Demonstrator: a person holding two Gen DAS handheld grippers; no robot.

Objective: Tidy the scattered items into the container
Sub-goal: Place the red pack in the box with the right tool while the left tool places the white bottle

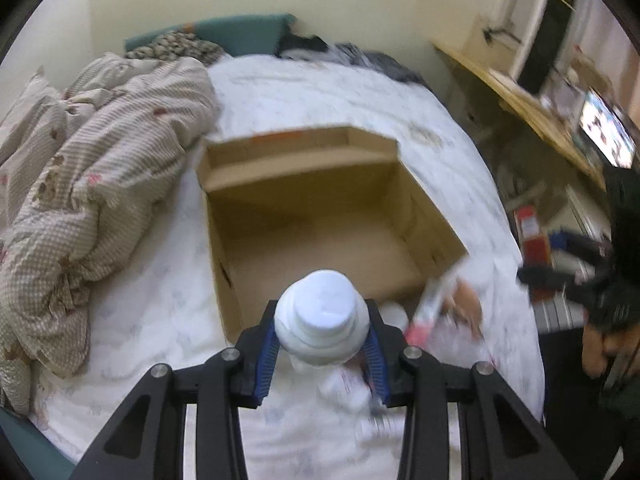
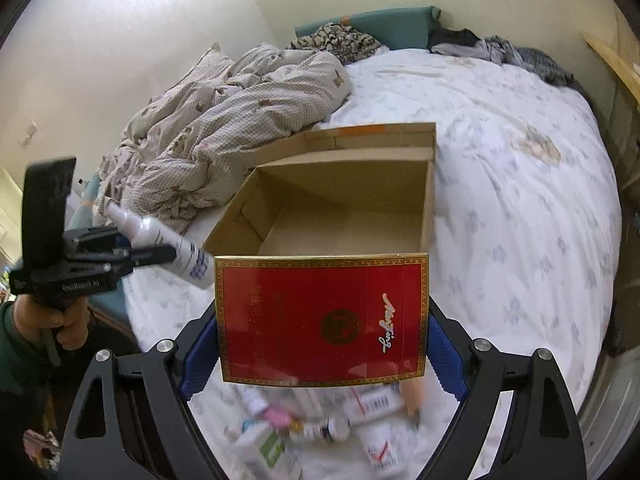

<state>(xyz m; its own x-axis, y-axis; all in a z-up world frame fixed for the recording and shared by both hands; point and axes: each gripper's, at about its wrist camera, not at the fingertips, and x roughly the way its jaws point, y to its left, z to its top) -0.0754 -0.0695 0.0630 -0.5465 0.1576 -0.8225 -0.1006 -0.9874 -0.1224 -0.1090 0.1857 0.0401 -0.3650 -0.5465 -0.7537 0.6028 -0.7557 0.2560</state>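
An open, empty cardboard box [image 1: 320, 240] sits on the white bedsheet; it also shows in the right wrist view [image 2: 344, 216]. My left gripper [image 1: 322, 344] is shut on a white spray bottle [image 1: 322, 316], held just before the box's near wall; from the right wrist view the left gripper [image 2: 132, 254] holds the bottle [image 2: 168, 244] left of the box. My right gripper [image 2: 322, 344] is shut on a red and gold carton [image 2: 320, 316] above the box's near edge. It appears at the right of the left wrist view [image 1: 560, 276], blurred. Several small bottles and packets [image 2: 320, 428] lie below.
A crumpled checked duvet [image 1: 88, 168] lies left of the box. Clothes [image 1: 352, 56] and a green headboard [image 1: 240, 34] are at the bed's far end. A wooden desk [image 1: 532, 108] with a screen stands to the right of the bed.
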